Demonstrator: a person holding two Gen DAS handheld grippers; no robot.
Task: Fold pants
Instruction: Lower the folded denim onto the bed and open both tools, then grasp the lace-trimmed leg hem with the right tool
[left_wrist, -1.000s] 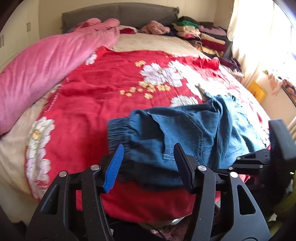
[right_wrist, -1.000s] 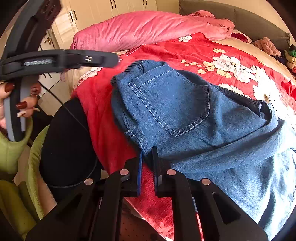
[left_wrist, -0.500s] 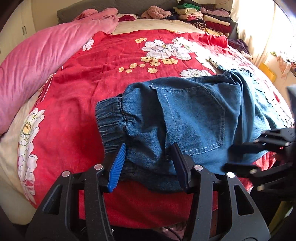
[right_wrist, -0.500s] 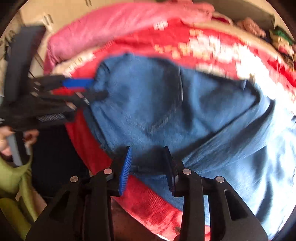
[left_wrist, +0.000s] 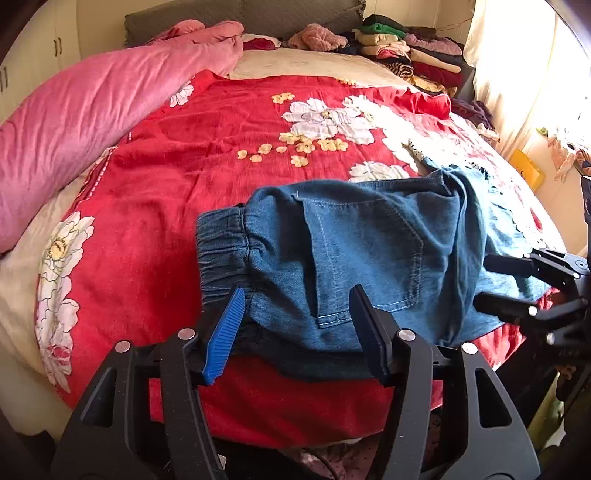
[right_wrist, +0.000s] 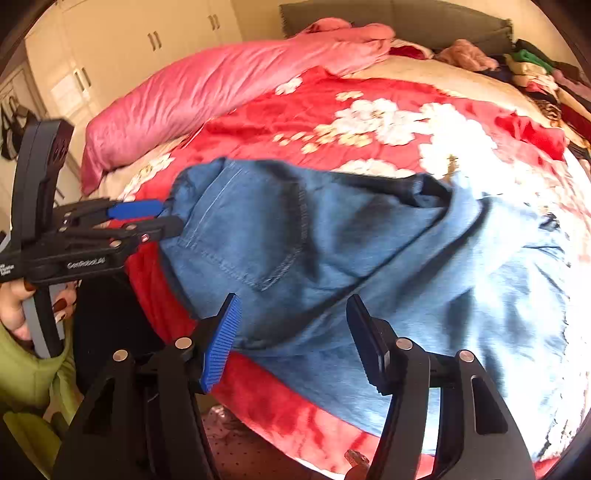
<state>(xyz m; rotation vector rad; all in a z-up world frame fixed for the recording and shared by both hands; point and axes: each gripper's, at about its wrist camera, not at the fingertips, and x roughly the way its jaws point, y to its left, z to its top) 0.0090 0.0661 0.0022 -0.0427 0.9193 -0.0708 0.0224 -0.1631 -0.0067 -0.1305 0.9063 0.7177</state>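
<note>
- Pants (left_wrist: 354, 266) lay folded on the red floral bedspread (left_wrist: 207, 177), near the bed's front edge.
- Left hand-held gripper (left_wrist: 295, 332): jaws just opened wider, straddling the waistband edge, not pressing.
- Right hand-held gripper (right_wrist: 291, 339): jaws just opened, holding nothing.

On my bed (left_wrist: 207, 173): one pair of jeans (left_wrist: 369, 266), one pink quilt (left_wrist: 92, 110), one stack of folded clothes (left_wrist: 410, 55). My tongs: two, left (left_wrist: 299, 325) and right (right_wrist: 291, 332).
</note>
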